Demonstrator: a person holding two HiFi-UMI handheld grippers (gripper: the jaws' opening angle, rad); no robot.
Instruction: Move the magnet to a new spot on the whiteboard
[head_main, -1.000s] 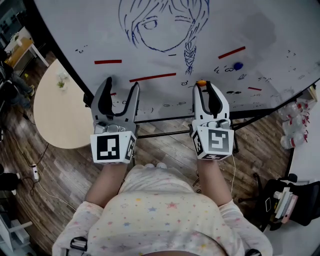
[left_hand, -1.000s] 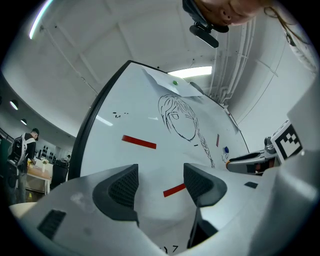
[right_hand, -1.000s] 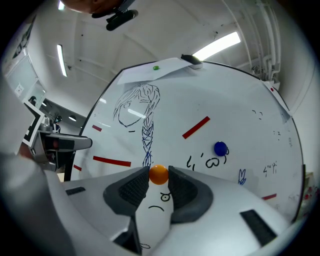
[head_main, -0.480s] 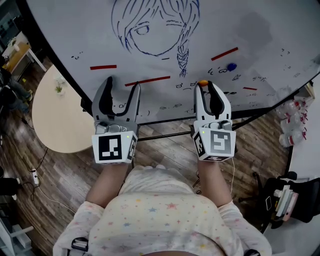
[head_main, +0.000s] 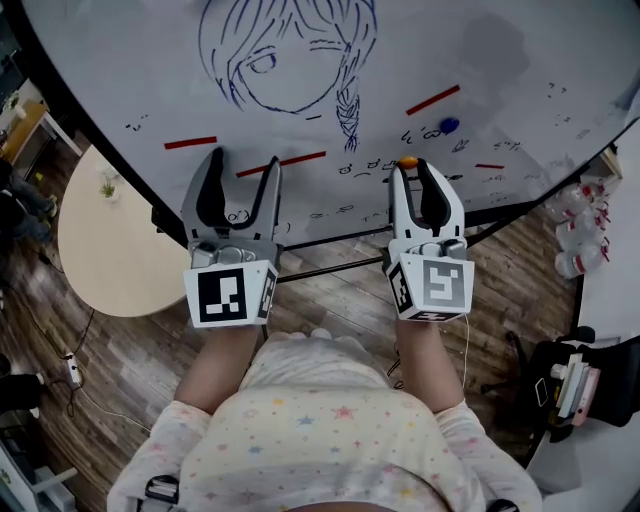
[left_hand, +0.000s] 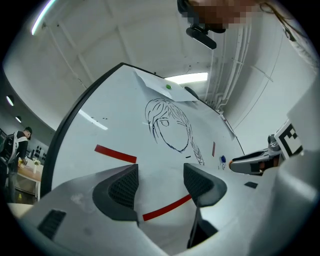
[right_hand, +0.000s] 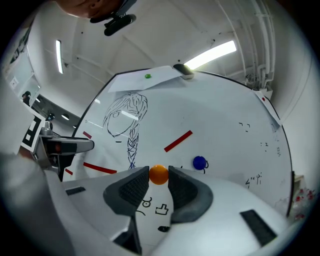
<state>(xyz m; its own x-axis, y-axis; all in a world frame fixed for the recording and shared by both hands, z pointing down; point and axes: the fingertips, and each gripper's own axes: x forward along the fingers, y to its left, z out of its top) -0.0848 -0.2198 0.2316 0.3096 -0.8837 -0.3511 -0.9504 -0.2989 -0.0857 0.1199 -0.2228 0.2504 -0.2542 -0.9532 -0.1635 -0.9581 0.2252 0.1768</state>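
A small round orange magnet (right_hand: 159, 174) (head_main: 407, 161) sits pinched between the tips of my right gripper (right_hand: 159, 176) (head_main: 407, 166), which is shut on it, close to the lower part of the whiteboard (head_main: 480, 60). A blue magnet (right_hand: 199, 162) (head_main: 449, 126) sticks to the board up and to the right of it. My left gripper (head_main: 242, 163) (left_hand: 160, 181) is open with nothing between its fingers, pointing at the board near a red strip (left_hand: 167, 208). A drawn girl's head with a braid (head_main: 290, 55) fills the board's upper middle.
Several red strips (head_main: 433, 100) and small marker scribbles dot the board. A round beige table (head_main: 100, 250) stands at the left on the wood floor. White bottles (head_main: 575, 225) and a black bag (head_main: 575, 385) lie at the right.
The whiteboard's drawing and the magnets have slid left and up in the head view as the head turned. Both grippers keep their poses, the right one still holding the orange magnet.
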